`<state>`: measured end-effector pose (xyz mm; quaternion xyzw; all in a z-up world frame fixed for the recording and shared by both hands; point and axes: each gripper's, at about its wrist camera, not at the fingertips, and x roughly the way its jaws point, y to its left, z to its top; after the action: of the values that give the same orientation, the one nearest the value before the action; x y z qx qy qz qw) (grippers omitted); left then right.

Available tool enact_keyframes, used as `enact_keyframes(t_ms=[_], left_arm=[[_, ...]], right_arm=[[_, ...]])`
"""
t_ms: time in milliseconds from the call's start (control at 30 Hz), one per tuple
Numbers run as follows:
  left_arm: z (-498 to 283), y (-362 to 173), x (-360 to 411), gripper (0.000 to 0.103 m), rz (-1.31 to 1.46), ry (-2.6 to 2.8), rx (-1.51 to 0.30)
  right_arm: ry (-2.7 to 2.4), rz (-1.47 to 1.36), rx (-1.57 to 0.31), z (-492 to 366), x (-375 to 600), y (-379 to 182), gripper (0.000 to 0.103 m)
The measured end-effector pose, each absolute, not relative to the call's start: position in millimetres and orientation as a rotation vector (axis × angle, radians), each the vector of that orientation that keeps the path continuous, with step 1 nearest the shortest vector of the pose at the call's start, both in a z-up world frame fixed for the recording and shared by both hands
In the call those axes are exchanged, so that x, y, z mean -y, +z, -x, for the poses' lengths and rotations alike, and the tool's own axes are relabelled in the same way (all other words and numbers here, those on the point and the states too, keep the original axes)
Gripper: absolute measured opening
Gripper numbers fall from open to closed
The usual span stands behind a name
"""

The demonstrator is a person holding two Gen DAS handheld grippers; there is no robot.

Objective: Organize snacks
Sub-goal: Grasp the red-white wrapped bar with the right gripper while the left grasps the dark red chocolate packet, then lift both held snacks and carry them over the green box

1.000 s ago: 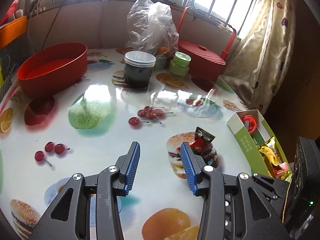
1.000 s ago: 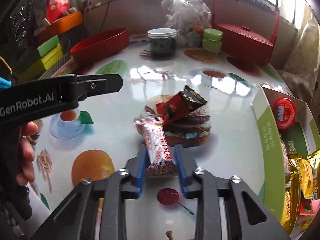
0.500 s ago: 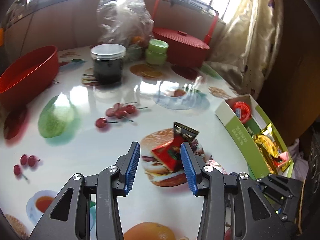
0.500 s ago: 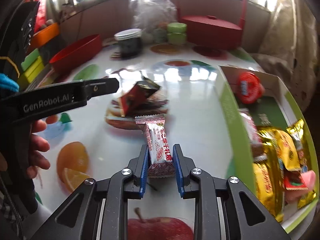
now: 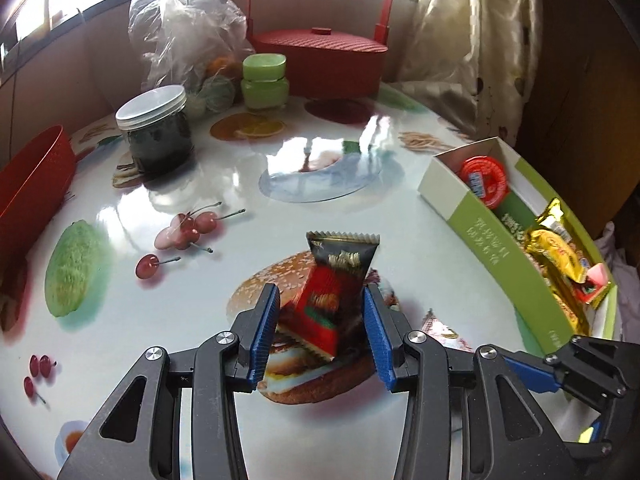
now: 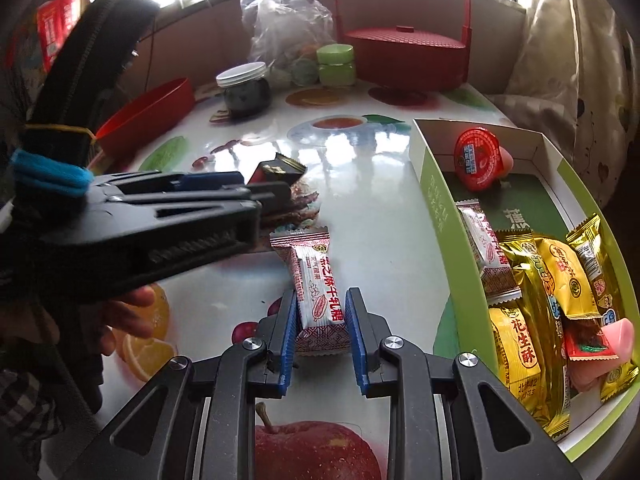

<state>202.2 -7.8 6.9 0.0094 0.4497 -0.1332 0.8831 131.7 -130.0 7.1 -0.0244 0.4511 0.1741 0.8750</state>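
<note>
A red and black snack packet (image 5: 332, 292) lies on the burger print of the table. My left gripper (image 5: 320, 332) is open and straddles it, its blue pads on either side and not squeezing. From the right wrist view the left gripper (image 6: 276, 190) comes in from the left, over that same packet (image 6: 276, 168). My right gripper (image 6: 322, 294) is shut on the near end of a white and pink candy bar (image 6: 316, 280), just left of the green box (image 6: 436, 200). The box holds a red jelly cup (image 6: 476, 158) and several gold and white packets.
At the back stand a red lidded basket with a handle (image 5: 320, 60), a green jar (image 5: 264, 80), a dark jar with a white lid (image 5: 154, 132) and a plastic bag (image 5: 184, 24). A red oval tub (image 5: 32, 188) sits at the left. A person's hand (image 6: 132, 312) holds the left gripper.
My left gripper has moved forward over the table until the red and black packet sits between its jaws. My right gripper has carried the white bar away from that packet, nearer the green box.
</note>
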Motion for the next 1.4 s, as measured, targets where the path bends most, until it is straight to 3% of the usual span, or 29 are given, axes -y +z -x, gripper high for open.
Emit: enact_keyframes(t_ms=[533, 733, 1400], left_arm=[[-208.8, 4.9, 12.5, 0.043, -0.039, -0.242, -0.921], [-207.0, 5.9, 9.6, 0.025, -0.038, -0.225, -0.914], [-178.8, 36.1, -9.8, 0.025, 0.004, -0.200, -0.844]], right_arm=[[0.369, 0.028, -0.938, -130.9, 133.0, 7.4, 0.023], [0.368, 0.026, -0.937, -130.8, 133.5, 7.6, 0.023], [0.371, 0.050, -0.905, -117.5, 129.2, 18.8, 0.023]])
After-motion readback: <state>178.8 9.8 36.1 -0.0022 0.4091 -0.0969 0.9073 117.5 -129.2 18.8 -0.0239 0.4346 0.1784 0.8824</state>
